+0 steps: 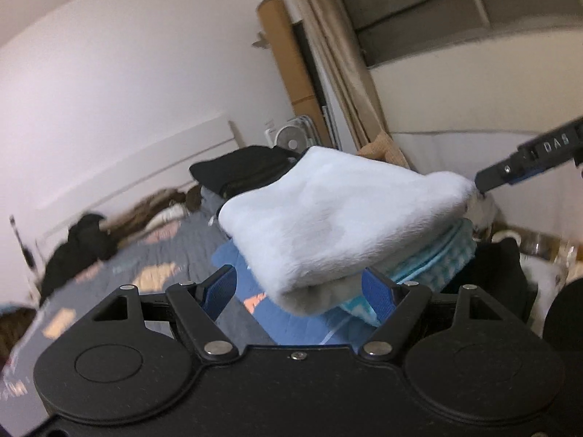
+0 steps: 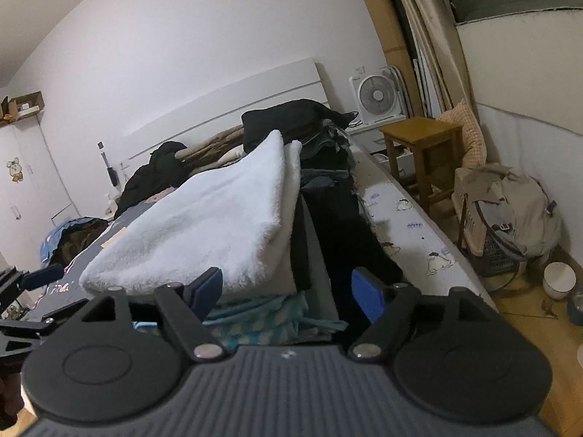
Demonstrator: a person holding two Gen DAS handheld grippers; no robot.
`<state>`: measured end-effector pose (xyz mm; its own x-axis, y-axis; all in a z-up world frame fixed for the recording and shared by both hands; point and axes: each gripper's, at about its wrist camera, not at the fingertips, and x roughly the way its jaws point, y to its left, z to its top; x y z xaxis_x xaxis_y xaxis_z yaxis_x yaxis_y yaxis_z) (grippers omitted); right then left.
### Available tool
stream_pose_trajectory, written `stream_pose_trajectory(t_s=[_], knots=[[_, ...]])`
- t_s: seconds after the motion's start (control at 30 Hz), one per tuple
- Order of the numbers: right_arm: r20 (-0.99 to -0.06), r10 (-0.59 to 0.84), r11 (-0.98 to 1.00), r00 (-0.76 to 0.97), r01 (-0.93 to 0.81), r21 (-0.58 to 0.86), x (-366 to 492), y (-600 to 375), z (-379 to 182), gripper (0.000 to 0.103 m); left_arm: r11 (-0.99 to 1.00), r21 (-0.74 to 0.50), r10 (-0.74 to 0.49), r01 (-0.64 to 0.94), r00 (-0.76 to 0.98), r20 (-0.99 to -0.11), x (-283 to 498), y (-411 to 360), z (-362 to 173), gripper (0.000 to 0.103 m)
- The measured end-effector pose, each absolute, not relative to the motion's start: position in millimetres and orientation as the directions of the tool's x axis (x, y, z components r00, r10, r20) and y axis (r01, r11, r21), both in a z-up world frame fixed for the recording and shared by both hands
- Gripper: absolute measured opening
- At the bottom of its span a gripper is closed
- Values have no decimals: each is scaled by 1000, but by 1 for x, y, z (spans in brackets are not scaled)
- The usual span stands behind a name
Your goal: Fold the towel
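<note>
Your white towel (image 2: pixel 204 218) lies folded in a thick bundle atop a teal checked cloth (image 2: pixel 255 313) on the bed (image 2: pixel 411 225). Both your left gripper (image 1: pixel 298 291) and right gripper (image 2: pixel 284 287) stand spread, gripping nothing. A careless nudge could topple the bundle and undo its layers.

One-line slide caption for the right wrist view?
Open right hand-held gripper faces the folded white towel resting on a clothes stack on the bed.

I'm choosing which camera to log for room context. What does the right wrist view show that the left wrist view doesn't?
Only the right wrist view shows the wooden stool, the beige backpack and the white bowl on the floor. Only the left wrist view shows the cardboard tube against the wall. Both show the folded white towel on a pile on the bed, the box fan, and open jaws.
</note>
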<state>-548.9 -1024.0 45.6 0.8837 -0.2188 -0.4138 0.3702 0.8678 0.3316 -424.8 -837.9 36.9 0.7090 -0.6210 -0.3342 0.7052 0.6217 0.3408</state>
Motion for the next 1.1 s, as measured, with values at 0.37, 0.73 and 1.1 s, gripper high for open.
stream_pose_trajectory(t_s=[0.37,0.73,1.1], knots=[[-458,-227,869,860,391,303,-569,-1034,44,79,644,307,-608,701,712,-351,-444,-841,41,81],[-428,-218,925,877,325,196,-569,-1022,54,81,683,195,-615,704,698,-367,-454,-825,44,84],[-453,46,818,890,226,529,-532,-1068,35,84,746,11,-622,666,702,-348,-434,-818,39,87]])
